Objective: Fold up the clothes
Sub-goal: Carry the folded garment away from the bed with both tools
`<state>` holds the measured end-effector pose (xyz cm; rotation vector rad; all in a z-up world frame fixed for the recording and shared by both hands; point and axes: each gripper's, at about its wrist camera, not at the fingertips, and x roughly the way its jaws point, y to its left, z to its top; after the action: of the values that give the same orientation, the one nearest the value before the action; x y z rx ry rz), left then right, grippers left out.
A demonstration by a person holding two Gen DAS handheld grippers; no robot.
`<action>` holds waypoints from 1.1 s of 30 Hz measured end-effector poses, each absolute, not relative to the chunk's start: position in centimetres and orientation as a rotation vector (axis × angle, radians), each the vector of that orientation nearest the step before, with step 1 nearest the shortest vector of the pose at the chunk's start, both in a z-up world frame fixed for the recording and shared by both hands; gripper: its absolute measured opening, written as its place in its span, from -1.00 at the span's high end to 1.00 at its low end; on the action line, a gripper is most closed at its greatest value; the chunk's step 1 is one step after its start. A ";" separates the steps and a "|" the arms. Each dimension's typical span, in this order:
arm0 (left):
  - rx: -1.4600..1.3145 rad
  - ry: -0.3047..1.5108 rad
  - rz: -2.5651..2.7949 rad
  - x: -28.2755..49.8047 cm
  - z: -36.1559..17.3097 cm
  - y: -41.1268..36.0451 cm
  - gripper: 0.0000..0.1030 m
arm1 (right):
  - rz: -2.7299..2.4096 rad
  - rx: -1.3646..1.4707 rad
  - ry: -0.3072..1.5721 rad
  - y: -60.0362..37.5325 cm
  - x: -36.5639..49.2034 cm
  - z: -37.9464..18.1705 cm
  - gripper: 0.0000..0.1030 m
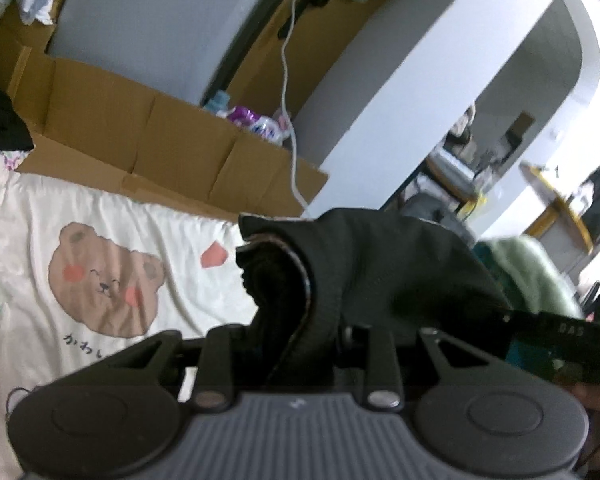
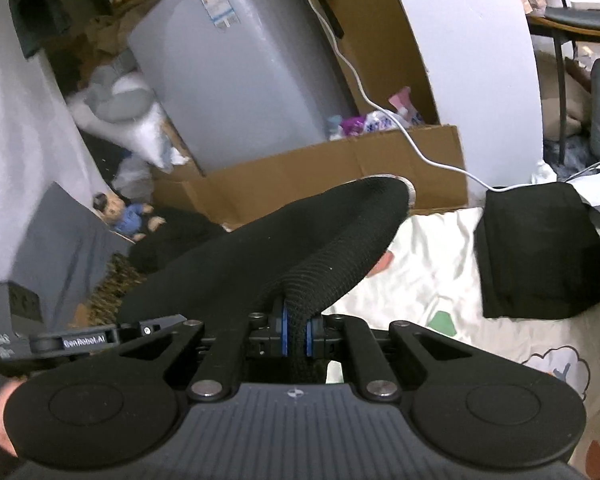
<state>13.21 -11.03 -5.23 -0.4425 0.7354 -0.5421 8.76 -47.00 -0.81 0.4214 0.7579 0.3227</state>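
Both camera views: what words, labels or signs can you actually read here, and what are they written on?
"GenRobot.AI": on the left gripper, right wrist view.
"DAS": on the right gripper, left wrist view.
Japanese characters under the bear on the bedsheet: partly hidden.
Blue-and-white sticker on the grey appliance: too blurred.

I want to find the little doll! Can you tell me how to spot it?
Start at the big grey appliance standing in the cardboard box. Look down and left of it, past the white stuffed bags, to the dark grey cloth on the floor. The doll lies at its edge: small, dark hair, blue top, the only thing there shaped like a person.
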 end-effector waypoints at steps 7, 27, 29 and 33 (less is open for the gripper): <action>-0.422 0.659 -0.561 11.5 -0.4 -11.4 0.40 | 0.317 0.370 0.753 -46.7 9.1 5.7 0.86; -0.395 0.614 -0.535 9.4 0.2 -8.2 0.40 | 0.387 0.319 0.717 -41.0 5.9 9.9 0.87; -0.399 0.612 -0.528 9.3 0.0 -8.0 0.40 | 0.400 0.289 0.712 -40.6 5.9 9.8 0.87; -0.400 0.619 -0.517 9.0 -0.3 -7.7 0.40 | 0.407 0.254 0.743 -40.0 6.4 9.0 0.87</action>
<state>9.00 -7.65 -0.34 -0.3997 0.6194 -0.5166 6.43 -39.97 9.00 0.2538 0.7429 0.4068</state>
